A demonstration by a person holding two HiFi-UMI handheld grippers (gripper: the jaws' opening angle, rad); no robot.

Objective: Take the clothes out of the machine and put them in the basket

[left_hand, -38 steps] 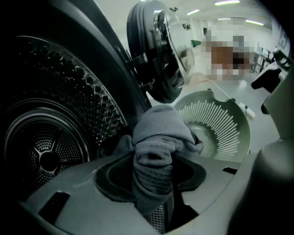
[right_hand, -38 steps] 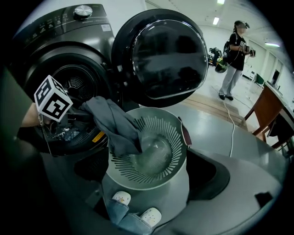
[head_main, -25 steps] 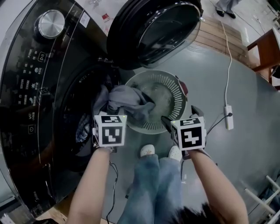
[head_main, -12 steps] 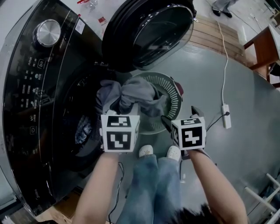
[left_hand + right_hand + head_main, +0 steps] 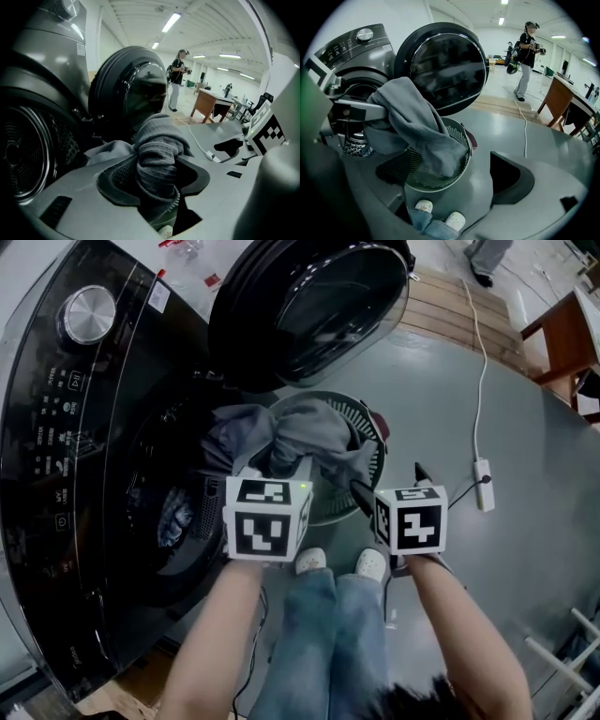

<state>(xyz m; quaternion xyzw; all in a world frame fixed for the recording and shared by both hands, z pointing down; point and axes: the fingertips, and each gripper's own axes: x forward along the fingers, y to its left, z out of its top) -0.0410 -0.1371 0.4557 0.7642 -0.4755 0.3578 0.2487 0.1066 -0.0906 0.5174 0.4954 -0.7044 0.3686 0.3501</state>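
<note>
My left gripper is shut on a bunched fold of a grey garment. In the head view its marker cube sits just in front of the round green basket. The garment hangs from the jaws, with one end draped into the basket and the other trailing back toward the washing machine's drum opening. More dark clothing lies inside the drum. My right gripper hovers open at the basket's right side, with nothing between its jaws. The right gripper view shows the garment sagging into the basket.
The machine's round door stands open above the basket. The person's shoes are on the grey floor just before the basket. A power strip and cable lie to the right, a wooden table beyond. Another person stands far off.
My left gripper has moved right and upward with the grey garment, pulling more of it out of the drum and over the basket. The right gripper has shifted only slightly.
</note>
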